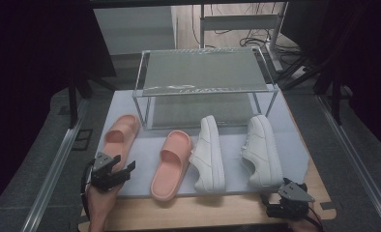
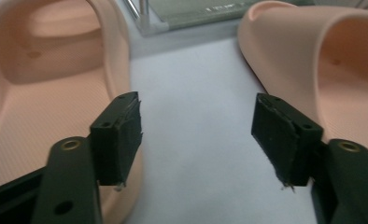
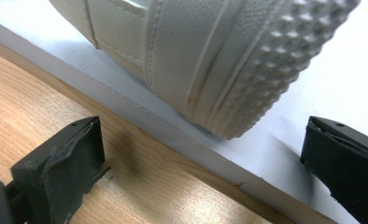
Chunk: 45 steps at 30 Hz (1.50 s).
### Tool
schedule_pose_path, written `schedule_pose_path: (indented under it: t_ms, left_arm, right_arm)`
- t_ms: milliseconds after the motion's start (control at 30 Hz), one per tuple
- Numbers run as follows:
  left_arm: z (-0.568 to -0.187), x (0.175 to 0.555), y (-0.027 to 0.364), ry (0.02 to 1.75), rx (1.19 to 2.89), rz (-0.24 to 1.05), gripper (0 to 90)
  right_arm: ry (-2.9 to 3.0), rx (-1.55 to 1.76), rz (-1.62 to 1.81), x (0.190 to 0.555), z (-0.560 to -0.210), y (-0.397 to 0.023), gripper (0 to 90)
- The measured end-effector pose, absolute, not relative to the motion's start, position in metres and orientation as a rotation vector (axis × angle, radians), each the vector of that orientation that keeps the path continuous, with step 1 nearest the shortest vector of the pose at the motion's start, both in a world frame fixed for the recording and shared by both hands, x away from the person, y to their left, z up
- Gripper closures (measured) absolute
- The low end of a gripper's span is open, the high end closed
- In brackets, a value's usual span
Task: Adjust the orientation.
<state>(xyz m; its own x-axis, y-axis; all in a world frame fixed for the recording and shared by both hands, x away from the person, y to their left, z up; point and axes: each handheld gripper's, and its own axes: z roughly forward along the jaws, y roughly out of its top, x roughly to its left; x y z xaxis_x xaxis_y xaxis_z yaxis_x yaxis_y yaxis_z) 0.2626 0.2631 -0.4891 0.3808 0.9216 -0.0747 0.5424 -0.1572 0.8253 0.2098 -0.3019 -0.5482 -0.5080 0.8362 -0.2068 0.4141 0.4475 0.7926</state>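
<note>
Two pink slides and two white sneakers lie side by side on a pale mat [image 1: 295, 145]. My left gripper [image 1: 124, 167] hovers open at the heel end of the left slide [image 1: 121, 135]. In the left gripper view its jaws [image 2: 196, 126] stand apart over bare mat [image 2: 191, 84], the left pad above the side wall of the left slide [image 2: 42, 102], the right pad close to the right slide [image 2: 322, 60]. My right gripper [image 1: 275, 202] rests at the mat's front edge. It is wide open [image 3: 201, 154] just short of the heel of the right sneaker [image 3: 210, 56], not touching it.
A clear two-shelf rack [image 1: 203, 72] stands at the back of the mat, empty. The right slide [image 1: 171, 162] and left sneaker [image 1: 209, 152] lie between my grippers, the right sneaker [image 1: 262, 150] farthest right. Bare wooden tabletop [image 3: 42, 102] runs along the front. Metal rails flank the table.
</note>
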Motion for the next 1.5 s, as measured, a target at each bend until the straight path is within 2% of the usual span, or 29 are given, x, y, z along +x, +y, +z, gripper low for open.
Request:
schedule_pose_path:
  t_ms: [133, 700, 1500]
  left_arm:
    - [-0.486, 0.272, 0.265, 1.286, 1.821, 0.599, 42.6]
    - [-0.481, 0.311, 0.27, 1.357, 1.824, 0.627, 61.0]
    - [-0.486, 0.347, 0.277, 1.41, 1.833, 0.626, 76.4]
  right_arm:
    - [2.109, 1.042, 0.928, 0.21, -0.548, -0.302, 0.0]
    - [2.109, 1.037, 0.928, 0.21, -0.548, -0.302, 0.0]
    - [2.108, 1.036, 0.93, 0.21, -0.549, -0.302, 0.0]
